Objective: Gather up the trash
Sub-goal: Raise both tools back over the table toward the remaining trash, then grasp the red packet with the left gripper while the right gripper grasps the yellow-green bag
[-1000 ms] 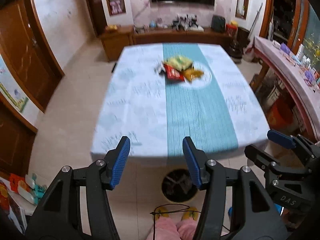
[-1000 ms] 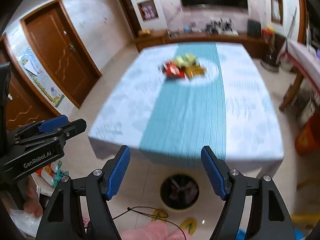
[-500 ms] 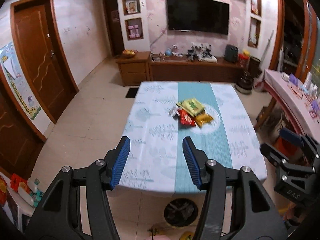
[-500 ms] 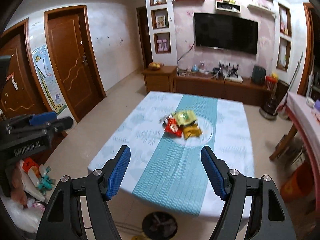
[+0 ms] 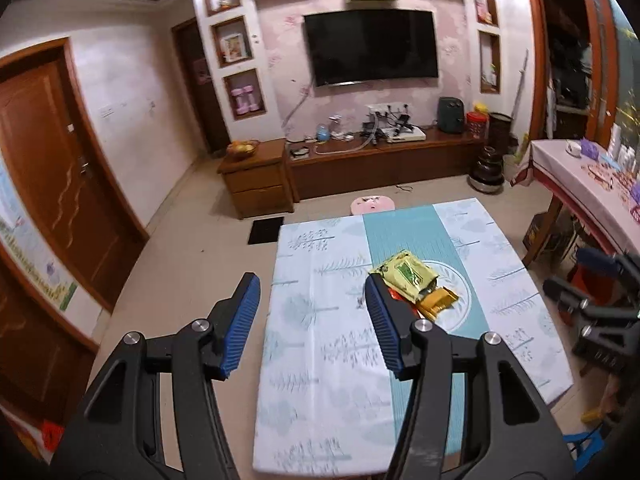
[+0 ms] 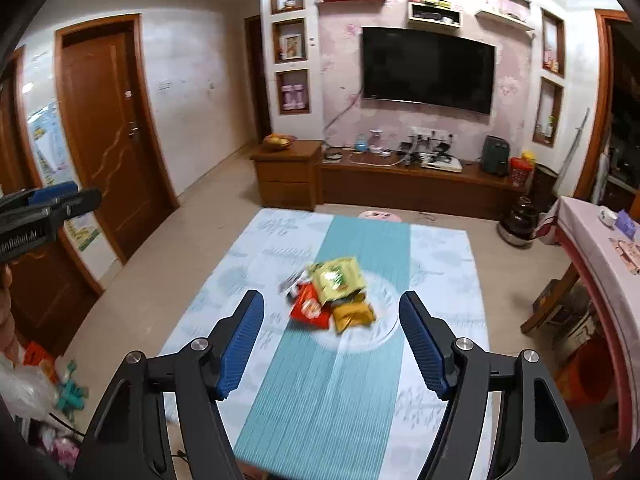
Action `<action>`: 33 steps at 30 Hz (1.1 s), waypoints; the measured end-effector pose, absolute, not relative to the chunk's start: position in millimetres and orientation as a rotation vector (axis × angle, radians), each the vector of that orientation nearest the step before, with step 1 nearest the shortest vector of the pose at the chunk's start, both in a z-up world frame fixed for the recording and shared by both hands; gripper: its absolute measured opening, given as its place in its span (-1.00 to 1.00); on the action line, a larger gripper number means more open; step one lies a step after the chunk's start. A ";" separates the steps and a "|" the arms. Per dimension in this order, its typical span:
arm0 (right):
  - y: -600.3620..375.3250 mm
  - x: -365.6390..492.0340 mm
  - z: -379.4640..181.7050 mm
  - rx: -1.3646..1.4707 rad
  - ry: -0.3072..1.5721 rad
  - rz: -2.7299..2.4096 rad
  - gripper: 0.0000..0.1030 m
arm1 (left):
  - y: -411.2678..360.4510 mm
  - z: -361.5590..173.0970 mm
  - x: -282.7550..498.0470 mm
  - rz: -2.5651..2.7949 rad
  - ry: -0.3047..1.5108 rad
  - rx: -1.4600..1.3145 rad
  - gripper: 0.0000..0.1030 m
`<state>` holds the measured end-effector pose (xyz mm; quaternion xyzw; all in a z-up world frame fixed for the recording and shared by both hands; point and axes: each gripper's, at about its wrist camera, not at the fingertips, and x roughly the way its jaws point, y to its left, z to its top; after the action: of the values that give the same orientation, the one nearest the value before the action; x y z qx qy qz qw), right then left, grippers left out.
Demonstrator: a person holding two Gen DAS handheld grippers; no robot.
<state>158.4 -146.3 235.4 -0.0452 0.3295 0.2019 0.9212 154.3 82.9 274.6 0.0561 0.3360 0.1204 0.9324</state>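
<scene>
A pile of snack wrappers lies in the middle of the table (image 5: 320,360): a yellow-green packet (image 6: 336,278), a red packet (image 6: 310,308), a gold packet (image 6: 354,314) and a silvery scrap (image 6: 292,280). In the left wrist view the yellow-green packet (image 5: 406,274) and gold packet (image 5: 438,304) show just right of my left gripper (image 5: 310,284), which is open and holds nothing. My right gripper (image 6: 331,300) hangs above the near half of the table with its jaws closing slightly, nothing between them. Both grippers are short of the pile.
A light cloth with a teal runner (image 6: 320,392) covers the table. A pink stool (image 6: 378,215) stands beyond its far edge, and a low wooden TV cabinet (image 6: 400,188) lines the wall. A pink-clothed side table (image 6: 592,256) and an orange bin (image 6: 588,376) are on the right.
Both grippers have risen and come in over the table, so the wrappers look nearer. The black bin under the table's front edge has dropped out of view.
</scene>
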 end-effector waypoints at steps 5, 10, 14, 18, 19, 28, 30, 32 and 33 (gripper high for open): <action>-114.1 225.9 233.1 -0.061 0.715 0.323 0.37 | 110.2 226.3 248.7 0.120 0.772 0.079 0.00; -84.9 290.9 202.0 -0.041 0.795 0.234 0.32 | 128.7 153.0 328.1 0.017 0.875 0.048 0.00; -70.0 337.3 162.4 -0.026 0.862 0.182 0.31 | 133.8 83.7 366.3 -0.019 0.979 -0.005 0.00; -70.6 359.2 128.1 -0.014 0.915 0.167 0.26 | 133.1 26.6 388.7 -0.028 1.058 -0.060 0.00; -70.0 365.0 120.5 -0.022 0.923 0.167 0.25 | 131.9 14.3 392.4 -0.026 1.075 -0.071 0.00; -65.3 461.2 39.1 -0.039 0.998 0.257 0.24 | 107.3 -58.9 409.2 0.034 1.168 -0.162 0.00; -63.7 477.5 19.5 -0.039 1.024 0.296 0.24 | 103.8 -68.0 411.5 0.054 1.185 -0.196 0.00; -61.7 492.4 -0.4 -0.042 1.047 0.332 0.24 | 99.7 -80.9 416.4 0.077 1.206 -0.232 0.00; -62.2 499.3 -11.6 -0.040 1.061 0.357 0.24 | 98.5 -83.5 416.9 0.083 1.213 -0.246 0.00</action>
<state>499.3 -62.2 -11.6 -0.0188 0.5032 0.1691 0.8472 416.9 98.5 -83.5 -0.1152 0.5682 0.0388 0.8139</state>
